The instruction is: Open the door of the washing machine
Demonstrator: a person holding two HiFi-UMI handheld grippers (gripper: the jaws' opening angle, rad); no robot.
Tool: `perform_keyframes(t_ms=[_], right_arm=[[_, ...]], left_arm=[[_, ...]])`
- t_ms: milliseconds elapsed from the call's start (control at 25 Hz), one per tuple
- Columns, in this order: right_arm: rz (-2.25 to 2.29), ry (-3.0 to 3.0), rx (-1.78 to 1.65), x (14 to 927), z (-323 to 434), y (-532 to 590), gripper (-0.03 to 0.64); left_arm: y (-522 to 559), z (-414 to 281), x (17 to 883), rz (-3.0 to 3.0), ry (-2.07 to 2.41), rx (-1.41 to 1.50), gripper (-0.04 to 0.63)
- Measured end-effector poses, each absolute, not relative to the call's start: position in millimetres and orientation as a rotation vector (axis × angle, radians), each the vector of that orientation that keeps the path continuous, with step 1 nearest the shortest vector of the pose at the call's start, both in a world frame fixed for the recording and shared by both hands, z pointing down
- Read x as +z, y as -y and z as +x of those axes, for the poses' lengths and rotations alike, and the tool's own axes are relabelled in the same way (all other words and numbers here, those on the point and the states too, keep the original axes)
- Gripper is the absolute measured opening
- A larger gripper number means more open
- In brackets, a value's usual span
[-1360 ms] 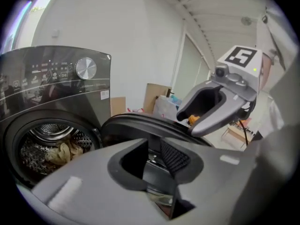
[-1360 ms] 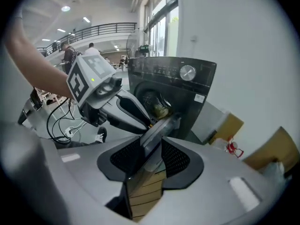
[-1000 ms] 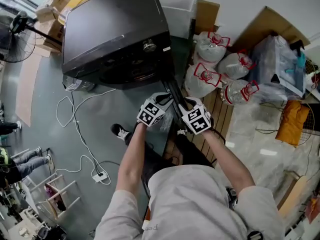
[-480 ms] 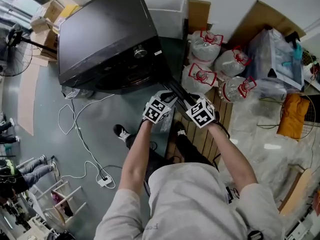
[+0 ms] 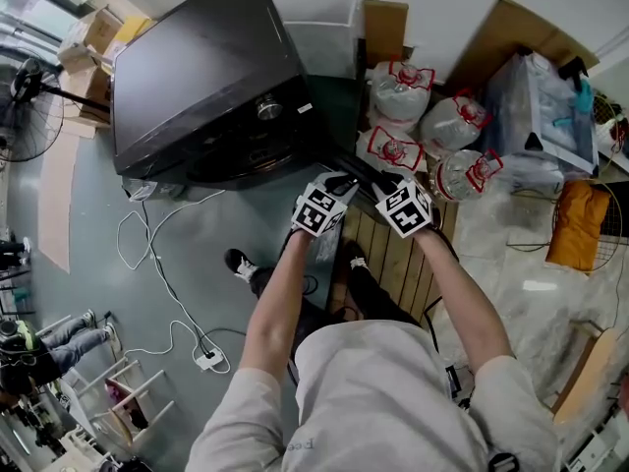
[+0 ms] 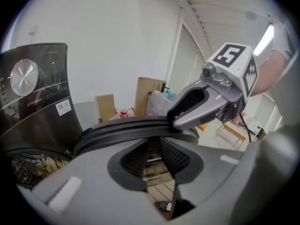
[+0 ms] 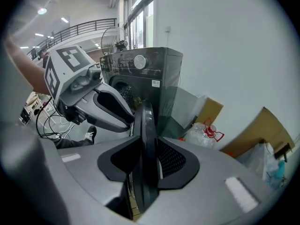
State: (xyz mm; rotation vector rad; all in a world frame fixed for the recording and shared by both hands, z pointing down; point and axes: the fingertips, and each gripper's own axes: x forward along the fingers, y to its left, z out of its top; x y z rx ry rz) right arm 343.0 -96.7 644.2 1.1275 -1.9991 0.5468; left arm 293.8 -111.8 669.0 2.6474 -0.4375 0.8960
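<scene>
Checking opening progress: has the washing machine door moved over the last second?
Yes. The door has swung further open, its free edge now closer to the water jugs and farther from the machine's knob.

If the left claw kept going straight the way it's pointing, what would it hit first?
The open door: its black rim runs straight across in front of the left claw, apparently very close, though the depth is hard to judge.
</scene>
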Motion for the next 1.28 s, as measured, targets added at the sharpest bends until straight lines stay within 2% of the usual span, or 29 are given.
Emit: perform_keyframes(t_ms=[360,880,1080,1280], right_arm=[[1.098,1.991,0.547,638.1,353.5,108.1,0.110],[1.132,1.952,0.557,649.5,353.2,106.0,0.112],[1.128,1.950,0.519,633.7,350.8,110.4,0.112],[1.169,2.029,0.466,599.2,315.8,122.3,0.112]], left_arm=[[111.5,265.3,656.3,2.592,0.558,0.812,0.141],[107.3,153.1,600.6,2.378,1.067,0.470,0.143],[108.1,110.0,570.9,2.336,1.218,0.381,0.143],[97.2,74.9,548.4,2.284,1.338,0.280,0.143]])
